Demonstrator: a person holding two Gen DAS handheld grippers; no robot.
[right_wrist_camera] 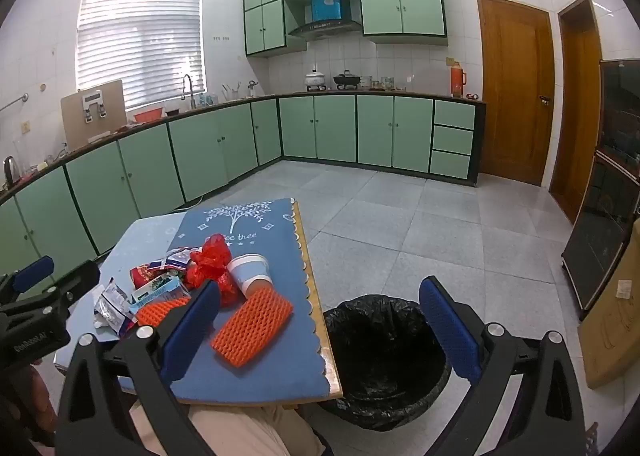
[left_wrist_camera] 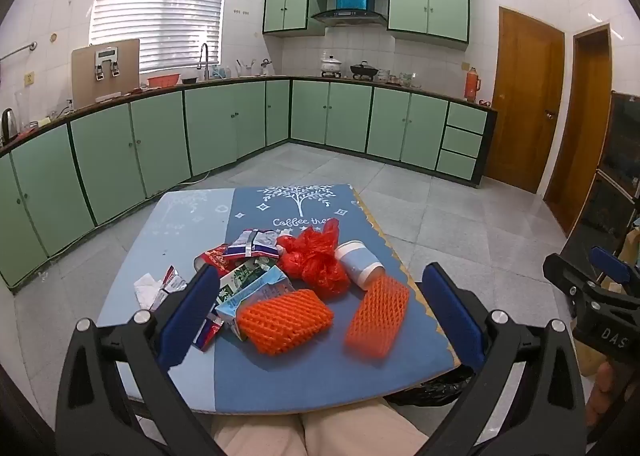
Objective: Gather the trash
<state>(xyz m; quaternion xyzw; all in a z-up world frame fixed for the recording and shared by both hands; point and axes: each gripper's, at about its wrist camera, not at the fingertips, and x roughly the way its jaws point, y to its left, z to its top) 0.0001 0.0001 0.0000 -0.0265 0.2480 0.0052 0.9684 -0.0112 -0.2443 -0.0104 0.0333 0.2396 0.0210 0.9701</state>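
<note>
A pile of trash lies on the small blue table: two orange foam nets, a red plastic bag, a paper cup on its side, a milk carton, wrappers and a crumpled tissue. My left gripper is open and empty, above the near nets. My right gripper is open and empty, over the table's right edge and the black-lined bin. The net and the cup also show in the right wrist view.
The bin stands on the floor right of the table. Green cabinets line the far walls. A wooden door and a dark cabinet stand at right. My knees are below the table's near edge.
</note>
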